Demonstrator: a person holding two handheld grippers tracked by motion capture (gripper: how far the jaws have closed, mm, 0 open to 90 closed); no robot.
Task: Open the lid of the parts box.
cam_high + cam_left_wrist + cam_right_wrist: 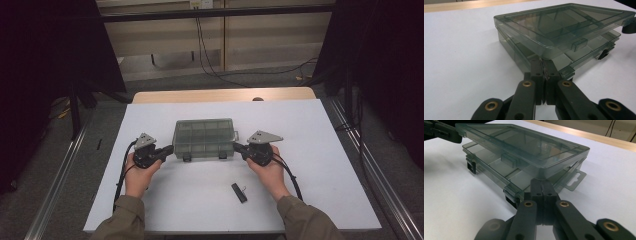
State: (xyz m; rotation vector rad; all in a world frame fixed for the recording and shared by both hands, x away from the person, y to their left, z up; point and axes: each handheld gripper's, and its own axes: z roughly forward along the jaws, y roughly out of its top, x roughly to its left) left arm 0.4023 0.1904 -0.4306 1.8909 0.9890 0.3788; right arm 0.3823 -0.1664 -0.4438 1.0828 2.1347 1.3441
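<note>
From above I see my two forearms in olive sleeves coming in from the bottom edge onto a desk [150, 210] covered by a white sheet. At the left, my left gripper [169, 149] points right toward the near left corner of a smoky translucent plastic compartment box [204, 138]. In the left gripper view its two black jaws are pressed together with no gap, their tips right at that corner, under the edge of the box's transparent hinged lid [564, 23]; I cannot tell whether they pinch the plastic. The box sits in the middle of the desk, between both grippers. Its lid is raised a little at the near side, leaving a gap above the divided tray. In front of the box, toward the right, a small black oblong piece with a metal clip [239, 192] lies flat on the white sheet. At the right, my right gripper [238, 147] points left at the box's near right corner, jaws likewise closed tight together beneath the lid's edge.
</note>
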